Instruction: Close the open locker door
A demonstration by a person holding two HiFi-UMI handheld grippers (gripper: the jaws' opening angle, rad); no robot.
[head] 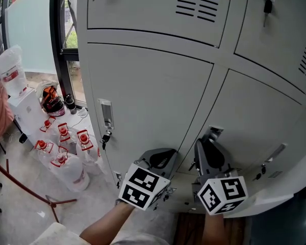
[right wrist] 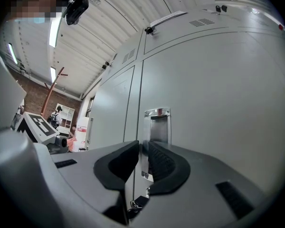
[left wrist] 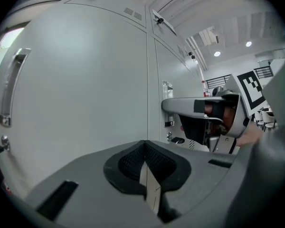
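Grey locker doors (head: 153, 101) fill the head view. My right gripper (head: 210, 143) points at the chrome recessed handle (head: 214, 132) of the middle door (head: 255, 131). In the right gripper view that handle (right wrist: 156, 127) stands straight ahead, its left lip in the narrow gap between the pads (right wrist: 162, 167), which close on it. My left gripper (head: 162, 160) is beside it, to the left, with its jaws shut and empty against the door panel (left wrist: 80, 89). The left gripper view also catches the right gripper (left wrist: 213, 113) at the handle. A pale door edge (head: 268, 200) juts out at the lower right.
Several water bottles with red caps (head: 66, 152) stand on the floor at the left, below a window (head: 61, 40). A key hangs in the left door's lock (head: 106, 137), and another in an upper door's lock (head: 266, 6). A red rail (head: 25, 188) crosses the floor.
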